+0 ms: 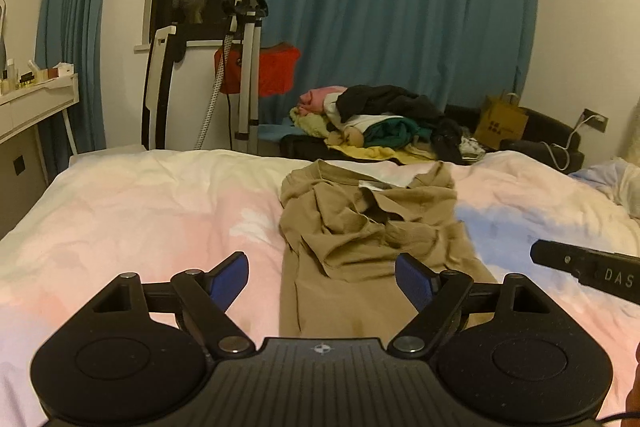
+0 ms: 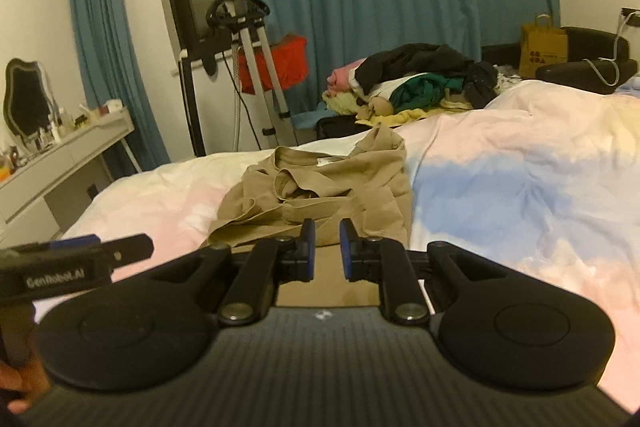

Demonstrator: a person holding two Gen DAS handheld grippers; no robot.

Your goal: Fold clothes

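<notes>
With the left gripper [image 1: 322, 277] spread wide and the right gripper [image 2: 327, 247] nearly clenched on nothing, grabbing the tan T-shirt's [image 1: 360, 227] bunched sleeves near the bed's [image 1: 140, 211] far edge risks locking in wrinkles.

My matt black plastic left gripper [image 1: 322, 277] hovers over a soft, creased tan cloth shirt [image 1: 372, 227] on the smooth quilt [image 1: 160, 211].

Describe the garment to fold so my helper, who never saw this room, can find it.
Start at the bed with the pastel pink and blue duvet. The crumpled tan cotton T-shirt lies alone on it, unlike the mixed heap of clothes beyond the bed's far edge.
</notes>
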